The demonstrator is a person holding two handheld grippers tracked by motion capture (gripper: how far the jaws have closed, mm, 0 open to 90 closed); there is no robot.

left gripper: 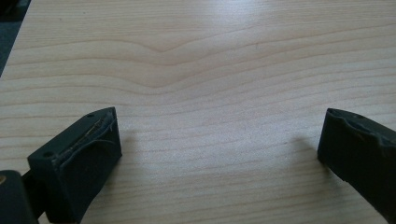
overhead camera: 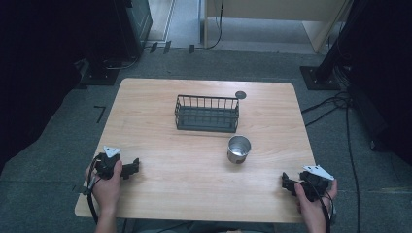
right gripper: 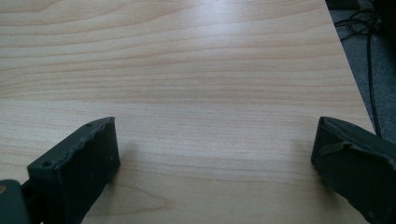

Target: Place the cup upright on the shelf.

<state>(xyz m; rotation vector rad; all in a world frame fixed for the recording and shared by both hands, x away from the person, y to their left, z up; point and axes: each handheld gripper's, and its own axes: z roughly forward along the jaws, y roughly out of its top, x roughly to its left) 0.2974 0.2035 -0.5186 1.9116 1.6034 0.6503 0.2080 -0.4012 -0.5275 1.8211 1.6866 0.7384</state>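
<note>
A dark wire basket (overhead camera: 206,113) stands upright on the far middle of the wooden table (overhead camera: 160,145). In front of it and a little to the right sits an upright metal cup (overhead camera: 238,148). My left gripper (overhead camera: 132,168) rests at the near left of the table in a person's hand, jaws wide apart with bare wood between them (left gripper: 219,135). At the near right edge my right gripper (overhead camera: 286,183) rests the same way, open and holding nothing (right gripper: 215,135). Both grippers are well apart from the cup and basket.
A small dark round disc (overhead camera: 240,94) lies on the table behind the basket's right end. Cables (overhead camera: 335,104) run over the grey floor to the right of the table. Dark equipment stands at the far left and right.
</note>
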